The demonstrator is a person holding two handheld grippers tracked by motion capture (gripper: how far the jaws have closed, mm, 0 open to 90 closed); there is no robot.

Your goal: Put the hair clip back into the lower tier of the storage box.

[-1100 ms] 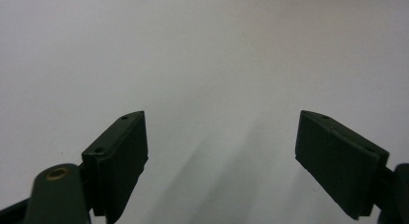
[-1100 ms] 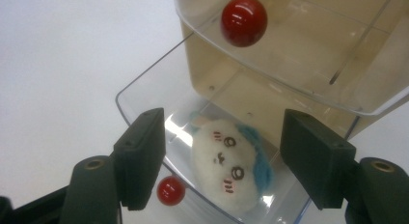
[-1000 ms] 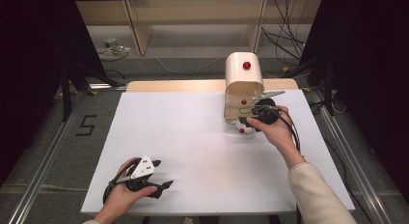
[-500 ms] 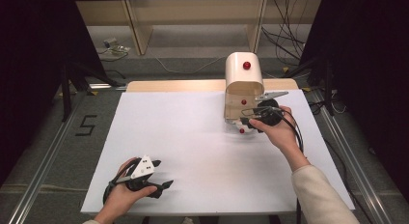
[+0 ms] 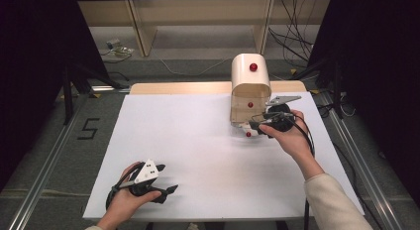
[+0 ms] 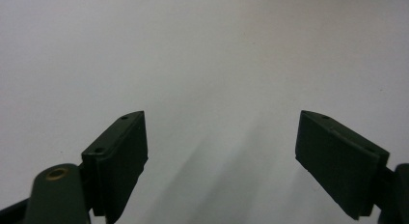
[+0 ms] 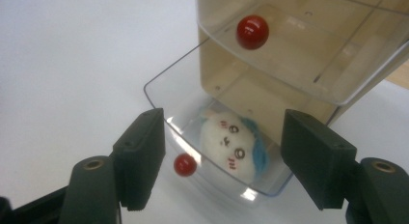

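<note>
Since earlier frame: nothing shifted, both hands parked. Right gripper (image 7: 222, 161) jaws part-open, gripping nothing, straddling pulled-out clear plastic bottom drawer (image 7: 164, 96) of cream cabinet (image 5: 250, 88). White-and-blue plush toy (image 7: 231, 144) lies inside drawer, just ahead between jaws, small red knob (image 7: 184, 164) by left jaw. Left gripper (image 6: 219, 156) open, empty, well apart.

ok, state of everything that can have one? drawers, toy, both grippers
bottom drawer: pulled out
upper drawer: pushed in
plush toy: lying in the bottom drawer
right gripper: open, jaws either side of the bottom drawer front, not gripping
left gripper: open, nothing between its jaws
</note>
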